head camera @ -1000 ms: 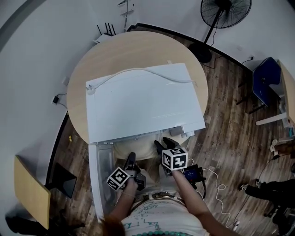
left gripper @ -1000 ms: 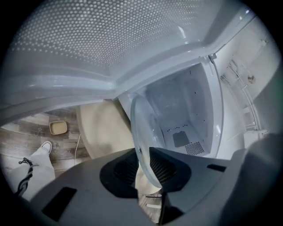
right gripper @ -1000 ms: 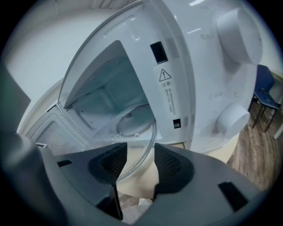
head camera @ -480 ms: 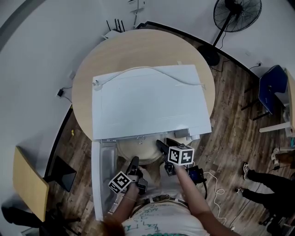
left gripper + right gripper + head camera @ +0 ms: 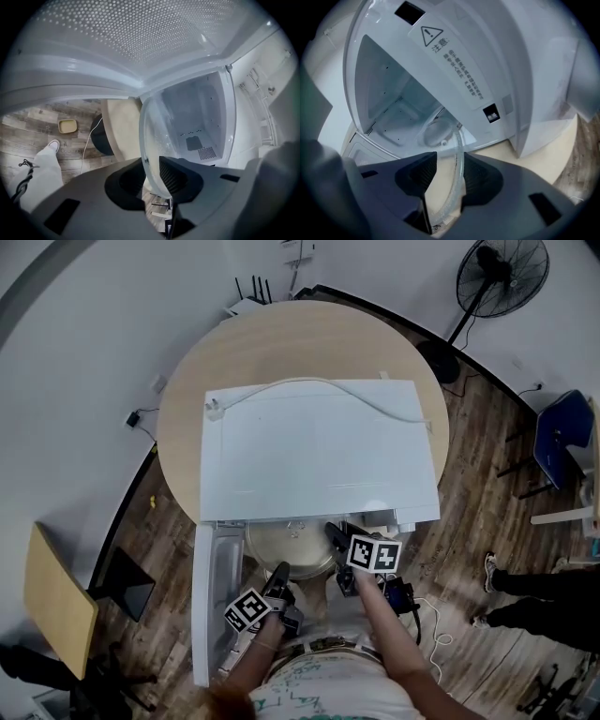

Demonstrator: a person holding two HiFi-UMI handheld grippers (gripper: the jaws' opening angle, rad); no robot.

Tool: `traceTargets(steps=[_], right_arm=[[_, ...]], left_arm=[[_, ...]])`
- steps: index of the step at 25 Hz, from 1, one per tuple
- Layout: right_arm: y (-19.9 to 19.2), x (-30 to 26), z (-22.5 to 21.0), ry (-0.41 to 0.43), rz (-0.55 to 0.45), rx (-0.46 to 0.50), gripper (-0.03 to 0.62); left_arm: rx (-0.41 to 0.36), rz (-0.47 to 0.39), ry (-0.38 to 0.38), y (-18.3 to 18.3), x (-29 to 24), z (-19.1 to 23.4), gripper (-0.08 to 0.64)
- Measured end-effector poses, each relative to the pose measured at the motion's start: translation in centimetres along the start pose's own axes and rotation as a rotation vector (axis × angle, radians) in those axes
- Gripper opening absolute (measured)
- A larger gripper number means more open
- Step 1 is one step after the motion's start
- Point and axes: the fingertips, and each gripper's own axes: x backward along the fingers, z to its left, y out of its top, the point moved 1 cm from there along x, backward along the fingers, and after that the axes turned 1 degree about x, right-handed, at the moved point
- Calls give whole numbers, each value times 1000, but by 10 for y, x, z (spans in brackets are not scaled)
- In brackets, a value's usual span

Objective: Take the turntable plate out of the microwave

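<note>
Left claw (image 5: 279, 570): we are clamping the turntable plate (image 5: 291, 551) rim.
Right claw (image 5: 333, 532): has just been closing around the far rim, not pressing yet.
Relation: plate is lying between both claws, partly outside the microwave (image 5: 319, 446).

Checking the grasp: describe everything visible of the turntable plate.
The plate is a round, clear glass disc with a raised rim, partly out of the open microwave. The left gripper clamps its rim; the right gripper, jaws just closing, straddles the rim with a gap at one pad.
</note>
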Motion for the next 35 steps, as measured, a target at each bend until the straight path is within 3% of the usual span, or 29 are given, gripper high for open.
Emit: traceTargets(steps=[4,8,11,14,16,18,27,31,35], right_arm=[[-1,0,-2,-10,11,-28,153],[-3,2,-7,15,10,-115,133],[-4,4,-11,22,1,-153,129],[-4,3,-12,21,-2,-166,128],[-3,2,-12,22,-3,-170,127],[-3,2,-12,23,-2,-177,126],[-5,4,-15,37,9,-198,126],[-7,5,-17,40,8,-204,126],[-7,7,-19,44,1,-203,126]], left_arm=[[-7,18,8,0,-3,2,94],[-41,38,18,1,-8,5,99],[-95,73,25,-2,-14,7,113],[-262,97,48,2,-19,4,192],[-425,69,115,14,-21,2,251],[-526,31,167,25,-22,2,279],[-571,-187,172,81,-23,-13,279],[-586,-177,132,92,-36,-21,278],[-542,-138,111,92,-44,-21,276]])
